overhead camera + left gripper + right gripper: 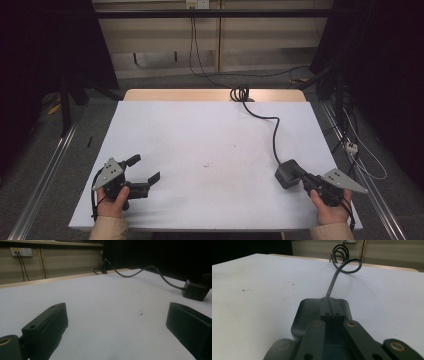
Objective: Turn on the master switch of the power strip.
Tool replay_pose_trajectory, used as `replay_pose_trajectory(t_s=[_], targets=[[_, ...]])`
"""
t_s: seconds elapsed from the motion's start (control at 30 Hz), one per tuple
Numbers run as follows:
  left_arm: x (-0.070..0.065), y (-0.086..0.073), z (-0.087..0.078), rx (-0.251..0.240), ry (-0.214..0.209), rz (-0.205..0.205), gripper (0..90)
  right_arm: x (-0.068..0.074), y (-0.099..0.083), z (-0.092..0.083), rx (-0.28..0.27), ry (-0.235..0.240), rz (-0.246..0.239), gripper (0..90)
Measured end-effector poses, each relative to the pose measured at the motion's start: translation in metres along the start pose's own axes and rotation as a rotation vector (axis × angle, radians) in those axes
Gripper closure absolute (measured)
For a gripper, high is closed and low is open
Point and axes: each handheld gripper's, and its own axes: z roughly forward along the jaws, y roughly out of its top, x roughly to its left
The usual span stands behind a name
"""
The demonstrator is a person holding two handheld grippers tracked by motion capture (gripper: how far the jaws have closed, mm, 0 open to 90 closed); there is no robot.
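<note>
the right gripper (301,178) sits near the right front corner of the desk (200,145), its fingers drawn in about as far as they go and pinching the near end of a dark power adapter (287,172), which lies flat on the white sheet. in the right gripper view the adapter (322,312) shows just past the closed linkage, with its cable (332,287) running straight away from it. that cable (274,135) snakes up across the sheet to a small coil (240,93) at the far edge, where the bare wood of the desk shows; the coil (342,253) looks loosely bunched, neither tidied nor stretched out. the left gripper (145,172) rests near the left front corner, well apart from the adapter, its fingers spread wide with nothing between them; from the left gripper view the adapter (196,291) is off across the sheet to the right. as i read it, the work is at its very start: the grasp on the adapter looks made, but the brick is not yet lifted or shifted, the cable is not gathered, and the left gripper has no part in it so far. whatever is meant for the adapter and its lead, nearly all of it seems left to do.
</note>
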Motion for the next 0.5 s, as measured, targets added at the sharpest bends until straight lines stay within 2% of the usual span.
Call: replay_pose_trajectory(t_s=[0.5], targets=[[-0.0002,0.0000,0.0003,0.000,-0.001,-0.001,3.6,0.0007,0.0001,-0.0001,0.002,-0.005,-0.005,90.0]])
